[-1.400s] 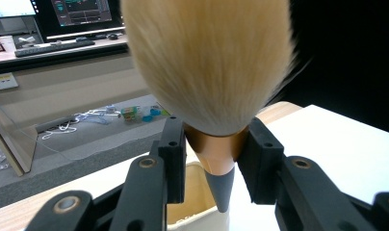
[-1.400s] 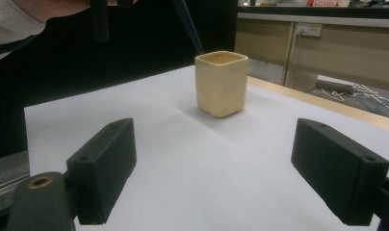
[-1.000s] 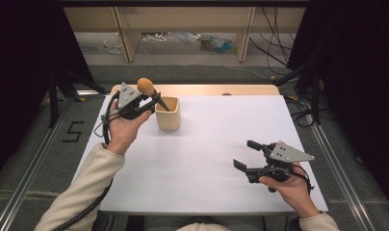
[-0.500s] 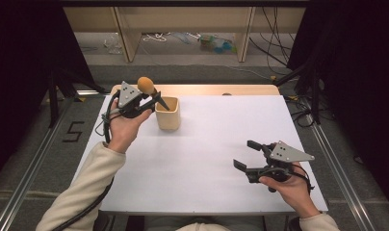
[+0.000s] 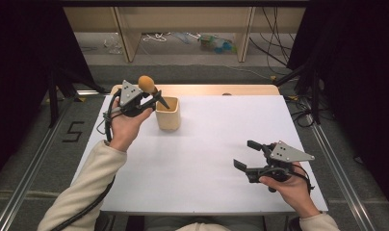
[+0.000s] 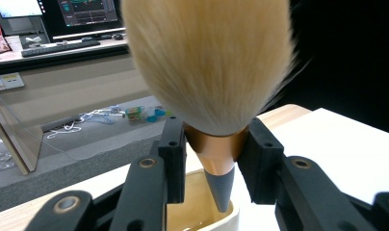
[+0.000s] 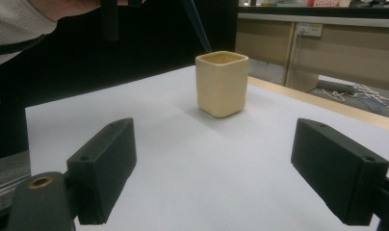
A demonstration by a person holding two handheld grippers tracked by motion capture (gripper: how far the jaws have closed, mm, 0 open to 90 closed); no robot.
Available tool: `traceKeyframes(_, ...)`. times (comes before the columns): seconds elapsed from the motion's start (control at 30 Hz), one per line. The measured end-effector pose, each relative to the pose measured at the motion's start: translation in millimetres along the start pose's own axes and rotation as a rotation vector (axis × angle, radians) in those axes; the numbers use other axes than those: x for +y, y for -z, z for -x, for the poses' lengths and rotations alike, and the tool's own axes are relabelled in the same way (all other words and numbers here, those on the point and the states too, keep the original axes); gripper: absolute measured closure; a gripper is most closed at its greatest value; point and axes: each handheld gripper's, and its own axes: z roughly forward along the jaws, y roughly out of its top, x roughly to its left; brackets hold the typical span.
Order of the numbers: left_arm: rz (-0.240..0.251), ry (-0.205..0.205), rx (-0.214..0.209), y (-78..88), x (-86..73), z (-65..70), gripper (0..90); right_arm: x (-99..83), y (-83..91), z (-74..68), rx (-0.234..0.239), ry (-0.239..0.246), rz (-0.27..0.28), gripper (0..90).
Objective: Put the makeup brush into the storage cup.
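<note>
Here, in the high view, your left gripper (image 5: 154, 100) sits at the upper left of the frame, jaws clamped on a makeup brush (image 5: 147, 85) whose tan bristle head points up and whose dark handle tip slants down toward the cream square cup (image 5: 168, 114). The cup stands on the white table (image 5: 207, 168) just right of that hand. Your right gripper (image 5: 247, 155) hovers at the lower right, well apart from the cup, jaws spread wide and holding nothing. The only writing you can read is a "5" marked on the floor (image 5: 73, 132) at the left.

In the left gripper view, the brush (image 6: 209, 67) takes up the top centre, and the jaws pinch its copper ferrule (image 6: 214, 147). The grey handle tip hangs just over the cup (image 6: 202, 211) opening at the bottom centre. My judgement is that the risk lies here: the grip is on a tapered, smooth part, so the brush could slip or pivot as you lower it. If the tip catches the rim, the light cup may tip or slide. The monitors and a red sign at the upper left carry text too small to read.

In the right gripper view, the cup (image 7: 221, 83) stands upright in the upper centre, with the handle tip (image 7: 197, 26) slanting just above its rim. The jaws stand wide open at the bottom corners.
</note>
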Motion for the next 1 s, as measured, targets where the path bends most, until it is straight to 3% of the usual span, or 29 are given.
traceKeyframes(0.17,0.000,-0.004,0.005,-2.0,-0.1,-1.8,65.4,-0.1,-0.1,0.0,0.001,-0.001,-0.001,17.0)
traceKeyframes(0.23,0.001,-0.006,0.006,-2.9,-0.3,-2.4,65.4,-0.1,-0.8,1.8,-0.006,0.026,0.015,17.0)
traceKeyframes(1.0,-0.006,-0.001,0.011,-13.0,-1.1,-4.0,65.4,-0.3,-0.7,2.3,-0.011,0.029,0.011,16.7)
